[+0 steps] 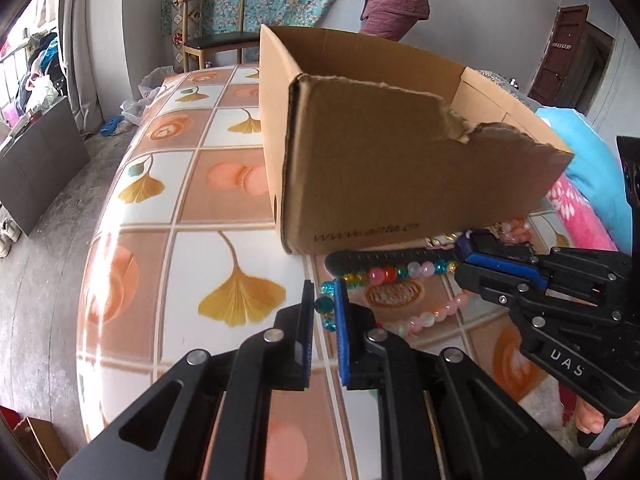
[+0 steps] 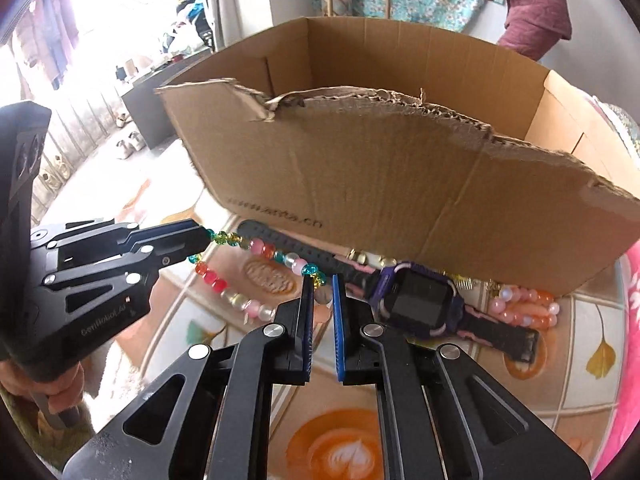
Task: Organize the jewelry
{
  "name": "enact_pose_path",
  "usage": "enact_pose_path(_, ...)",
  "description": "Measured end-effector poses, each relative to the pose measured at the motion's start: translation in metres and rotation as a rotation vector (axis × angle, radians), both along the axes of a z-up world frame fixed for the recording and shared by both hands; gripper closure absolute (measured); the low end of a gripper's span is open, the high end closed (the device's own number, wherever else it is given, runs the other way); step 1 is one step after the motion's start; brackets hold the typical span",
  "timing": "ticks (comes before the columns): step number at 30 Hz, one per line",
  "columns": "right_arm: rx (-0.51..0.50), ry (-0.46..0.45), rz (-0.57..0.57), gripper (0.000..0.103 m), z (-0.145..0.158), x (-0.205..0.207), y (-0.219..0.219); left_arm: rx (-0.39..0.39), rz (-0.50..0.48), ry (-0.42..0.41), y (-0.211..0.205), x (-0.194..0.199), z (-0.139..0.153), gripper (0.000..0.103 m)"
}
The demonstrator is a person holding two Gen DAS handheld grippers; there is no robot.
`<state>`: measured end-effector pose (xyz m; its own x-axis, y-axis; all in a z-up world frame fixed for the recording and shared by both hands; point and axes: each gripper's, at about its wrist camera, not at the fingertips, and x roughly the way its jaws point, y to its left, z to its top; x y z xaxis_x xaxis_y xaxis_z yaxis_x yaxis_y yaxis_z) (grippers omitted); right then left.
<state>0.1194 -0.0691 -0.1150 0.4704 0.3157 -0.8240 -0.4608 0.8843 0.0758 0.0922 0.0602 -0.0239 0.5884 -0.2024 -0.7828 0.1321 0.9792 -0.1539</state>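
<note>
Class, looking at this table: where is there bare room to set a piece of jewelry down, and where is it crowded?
Free: the tablecloth left of the cardboard box. Crowded: the strip before the box, with the bead string, watch, pink beads and both grippers.

Colourful bead necklace (image 2: 260, 252) stretched taut beside watch (image 2: 420, 300)

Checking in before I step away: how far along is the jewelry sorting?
Nothing visibly sits in the cardboard box yet. In hand: the left gripper and right gripper each pinch the multicolored bead necklace. Left: the purple smartwatch and pink bead bracelet on the table.
</note>
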Motion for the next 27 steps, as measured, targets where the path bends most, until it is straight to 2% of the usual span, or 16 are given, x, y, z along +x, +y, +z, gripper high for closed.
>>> enact_pose_path(6,0.025,0.083,0.009,0.096,-0.008,-0.008,-0.008,-0.020,0.014,0.076,0.001,-0.009,-0.011,0.093)
enact_pose_path(8,0.041,0.095,0.000,0.094,-0.008,-0.008,-0.011,-0.038,0.016,0.091,0.003,-0.010,-0.012,0.088)
enact_pose_path(10,0.052,0.101,0.000,0.088,-0.006,-0.007,-0.012,-0.040,0.026,0.095,0.003,-0.009,-0.011,0.074)
enact_pose_path(11,0.058,0.105,0.003,0.083,-0.005,-0.006,-0.012,-0.041,0.027,0.095,0.004,-0.008,-0.011,0.072)
enact_pose_path(15,0.065,0.128,0.024,0.081,-0.007,0.001,-0.012,-0.015,0.015,0.096,-0.001,-0.006,-0.011,0.070)
enact_pose_path(18,0.029,0.087,0.046,0.081,-0.008,-0.001,-0.011,0.037,0.031,0.081,-0.007,-0.006,-0.012,0.070)
enact_pose_path(21,-0.028,0.031,0.061,0.093,-0.009,-0.006,-0.006,0.115,0.039,0.052,-0.016,-0.008,-0.013,0.071)
enact_pose_path(23,-0.015,0.025,0.063,0.096,-0.009,-0.007,-0.008,0.175,0.028,0.020,-0.025,-0.011,-0.015,0.083)
enact_pose_path(24,-0.004,0.026,0.060,0.096,-0.009,-0.008,-0.008,0.188,0.017,0.011,-0.029,-0.012,-0.015,0.093)
enact_pose_path(27,0.012,-0.002,0.047,0.096,-0.001,-0.013,-0.014,0.261,0.009,-0.016,-0.040,-0.018,-0.015,0.094)
